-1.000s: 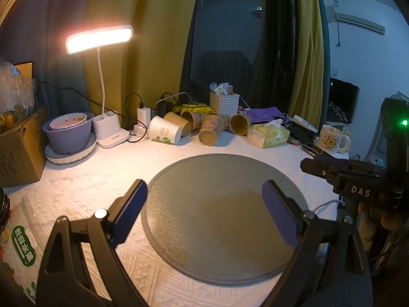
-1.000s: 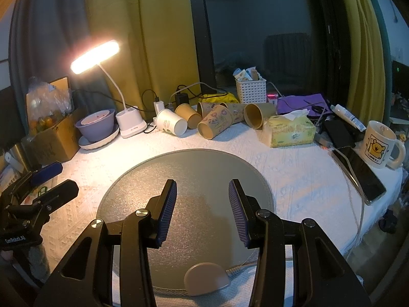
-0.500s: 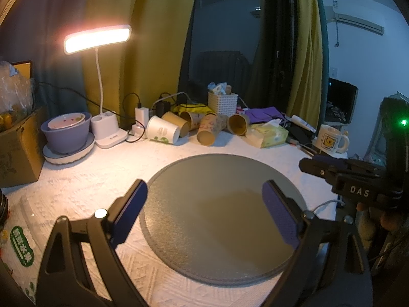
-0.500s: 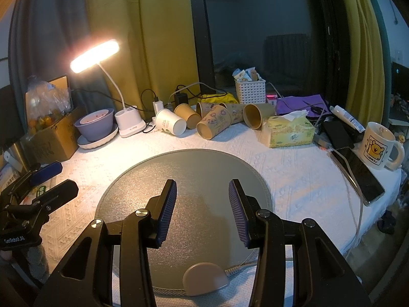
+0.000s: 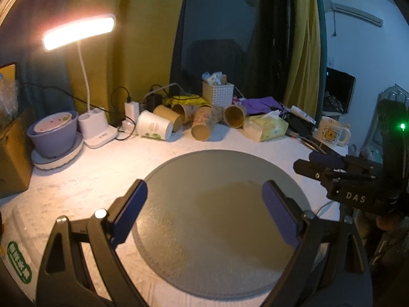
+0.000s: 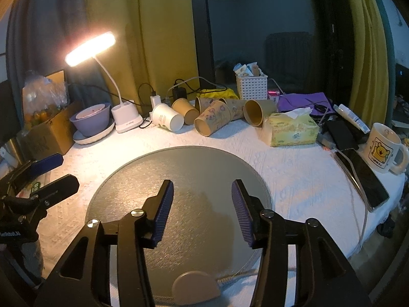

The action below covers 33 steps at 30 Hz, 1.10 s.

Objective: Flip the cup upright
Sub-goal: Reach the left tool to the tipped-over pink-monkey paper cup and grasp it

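Several paper cups lie on their sides at the back of the table: a white cup [image 5: 153, 128] [image 6: 167, 117], a flowered cup [image 5: 205, 124] [image 6: 213, 122] and plain brown cups [image 5: 234, 116] [image 6: 254, 113]. A round grey mat [image 5: 217, 179] [image 6: 184, 176] lies in front of them. My left gripper [image 5: 204, 199] is open and empty above the mat; it also shows in the right wrist view [image 6: 48, 174]. My right gripper [image 6: 202, 199] is open and empty above the mat, and shows at the right in the left wrist view [image 5: 310, 162].
A lit desk lamp [image 6: 89, 48], a purple bowl on a plate [image 6: 90, 119], a cardboard box [image 6: 48, 133], a white basket [image 6: 251, 85], a tissue box [image 6: 291, 129], a phone [image 6: 363, 176] and a bear mug [image 6: 383, 148] ring the mat. The table edge runs at the right.
Both grippers have drifted very slightly; the scene has shifted a little in both views. Jaws stay open and nothing was touched.
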{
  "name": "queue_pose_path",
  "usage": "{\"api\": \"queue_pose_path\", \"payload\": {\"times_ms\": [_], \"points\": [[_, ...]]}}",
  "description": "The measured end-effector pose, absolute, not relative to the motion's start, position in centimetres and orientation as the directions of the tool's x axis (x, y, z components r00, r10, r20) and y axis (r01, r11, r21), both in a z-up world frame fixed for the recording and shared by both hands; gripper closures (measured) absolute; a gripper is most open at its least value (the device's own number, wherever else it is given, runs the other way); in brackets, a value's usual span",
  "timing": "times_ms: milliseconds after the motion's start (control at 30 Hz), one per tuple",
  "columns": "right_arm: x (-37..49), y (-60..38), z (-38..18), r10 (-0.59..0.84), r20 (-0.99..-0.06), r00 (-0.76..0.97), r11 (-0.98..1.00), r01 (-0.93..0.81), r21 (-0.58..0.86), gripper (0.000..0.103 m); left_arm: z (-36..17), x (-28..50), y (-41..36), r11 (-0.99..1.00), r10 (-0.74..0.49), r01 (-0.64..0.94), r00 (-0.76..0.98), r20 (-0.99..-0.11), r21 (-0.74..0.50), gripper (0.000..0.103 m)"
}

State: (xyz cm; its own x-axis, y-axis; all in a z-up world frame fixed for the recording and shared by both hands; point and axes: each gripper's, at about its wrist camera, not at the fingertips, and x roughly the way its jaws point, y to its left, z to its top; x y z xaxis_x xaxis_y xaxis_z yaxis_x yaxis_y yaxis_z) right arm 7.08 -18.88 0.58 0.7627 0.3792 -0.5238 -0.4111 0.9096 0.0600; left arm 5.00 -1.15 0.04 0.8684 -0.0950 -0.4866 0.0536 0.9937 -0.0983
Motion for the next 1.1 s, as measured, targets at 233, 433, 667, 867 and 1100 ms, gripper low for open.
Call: {"api": "queue_pose_path", "payload": {"times_ms": [233, 433, 667, 867, 1100], "points": [[10.3, -18.9, 0.3, 0.362, -0.539, 0.761, 0.916, -0.399, 0.052, 0.049, -0.1, 9.8, -1.6, 0.993, -0.115, 0.083, 0.828, -0.548, -0.084, 0.011], [14.3, -19.5, -0.2, 0.347, -0.563, 0.750, 0.922, -0.383, 0.057, 0.049, -0.8, 14.7, -1.3, 0.991, -0.130, 0.093, 0.769, -0.626, -0.092, 0.011], [19.0, -20.3, -1.1, 0.345, -0.595, 0.726, 0.926, -0.367, 0.090, 0.049, -1.2, 20.6, -1.8, 0.992, -0.121, 0.120, 0.742, -0.659, -0.046, 0.011], [22.8, -20.9, -1.4, 0.360, -0.618, 0.699, 0.923, -0.364, 0.127, 0.049, -1.7, 25.7, -2.6, 0.989, -0.113, 0.147, 0.719, -0.686, -0.008, 0.011], [26.0, -20.9, -1.4, 0.382, -0.626, 0.680, 0.916, -0.366, 0.162, 0.049, -2.3, 31.1, -4.2, 0.985, -0.074, 0.161, 0.707, -0.703, 0.057, 0.011]]}}
